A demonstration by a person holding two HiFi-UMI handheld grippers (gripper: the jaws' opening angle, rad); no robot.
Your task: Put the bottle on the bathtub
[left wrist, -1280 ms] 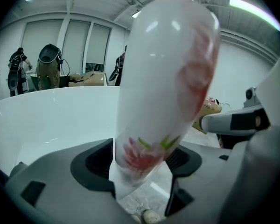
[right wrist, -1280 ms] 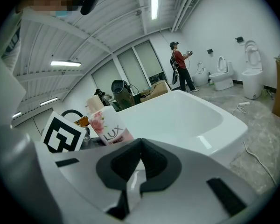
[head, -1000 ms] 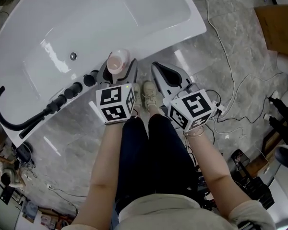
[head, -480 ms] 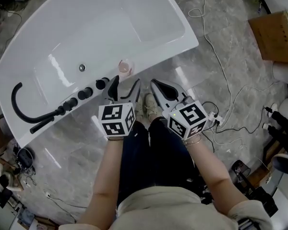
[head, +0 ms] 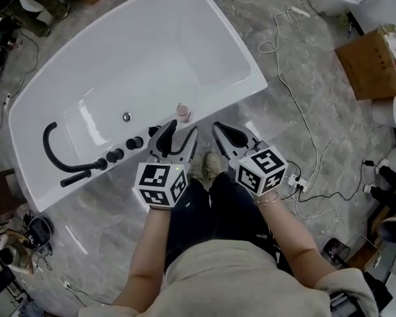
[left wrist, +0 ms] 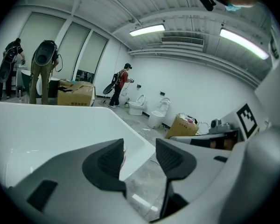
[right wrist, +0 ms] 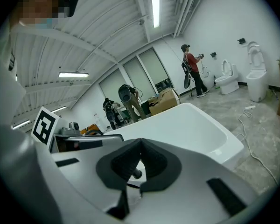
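As left gripper (head: 180, 132) narrows empty fingers (left wrist: 107, 160), bottle (head: 183, 112) stays behind on bathtub (head: 152, 45)

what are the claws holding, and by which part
Nothing is held. The left claw has just been closing, but its jaws stand apart and empty; the right claw is shut on nothing. The bottle stands free on the bathtub rim.
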